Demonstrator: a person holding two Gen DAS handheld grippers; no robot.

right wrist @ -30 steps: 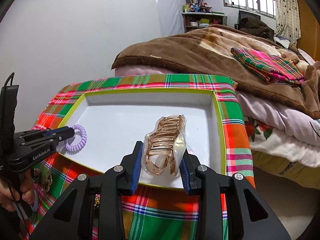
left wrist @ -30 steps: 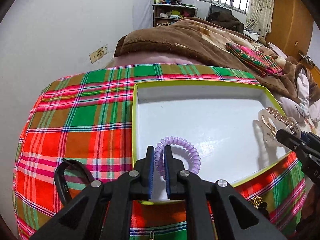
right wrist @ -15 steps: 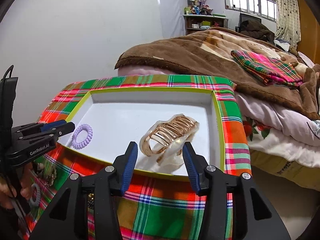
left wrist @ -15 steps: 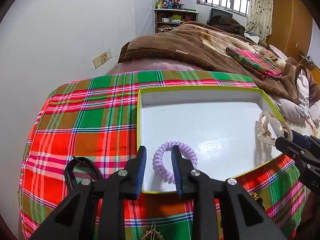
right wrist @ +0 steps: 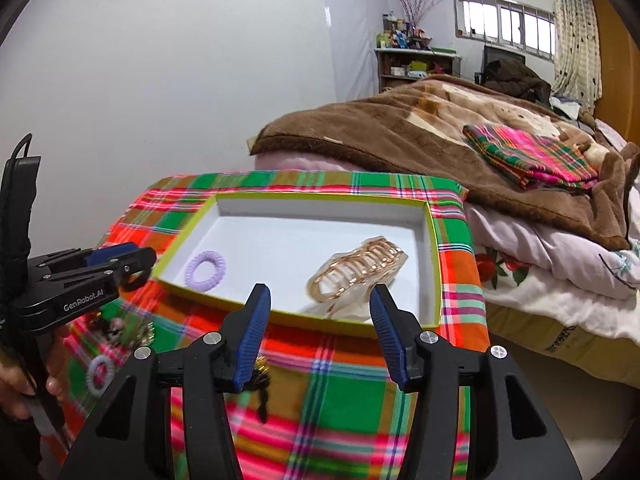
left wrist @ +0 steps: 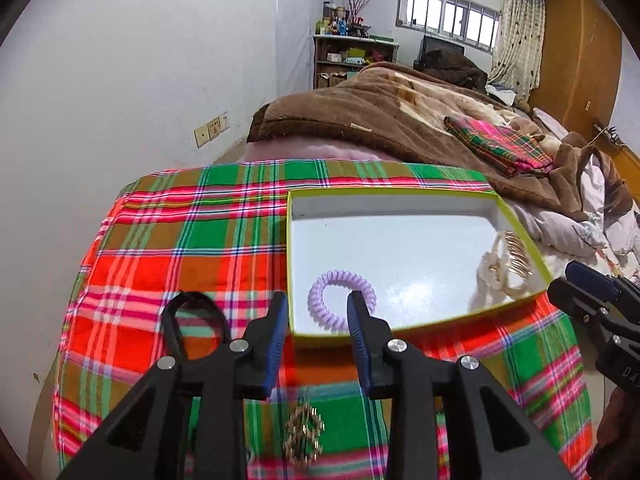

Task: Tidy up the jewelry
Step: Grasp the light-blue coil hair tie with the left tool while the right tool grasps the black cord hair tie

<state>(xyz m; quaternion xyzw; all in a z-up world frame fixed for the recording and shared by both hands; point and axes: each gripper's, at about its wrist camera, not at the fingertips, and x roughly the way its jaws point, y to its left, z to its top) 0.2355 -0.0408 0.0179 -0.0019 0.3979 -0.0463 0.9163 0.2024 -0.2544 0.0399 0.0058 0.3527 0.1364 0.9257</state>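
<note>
A shallow white tray with a yellow-green rim (left wrist: 404, 196) (right wrist: 320, 198) sits on a plaid cloth. Inside it lie a purple spiral hair tie (left wrist: 341, 298) (right wrist: 205, 265) at the near left and a gold and cream claw hair clip (left wrist: 505, 264) (right wrist: 356, 276) at the near right. My left gripper (left wrist: 318, 312) hovers over the tray's near edge just short of the hair tie, its jaws opening with nothing between them. My right gripper (right wrist: 320, 304) is pulled back from the clip, jaws opening and empty. The left gripper (right wrist: 120, 258) also shows at the tray's left corner.
On the cloth in front of the tray lie a gold brooch (left wrist: 304, 432), a black hair band (left wrist: 196, 320), another pale hair tie (right wrist: 99, 374) and a dark trinket (right wrist: 260, 384). A bed with a brown blanket (left wrist: 380, 120) and a folded plaid cloth (right wrist: 532, 156) stands behind.
Both grippers let go: the hair tie and the claw clip now lie in the tray. Both grippers opened and drew back and up from the tray.
</note>
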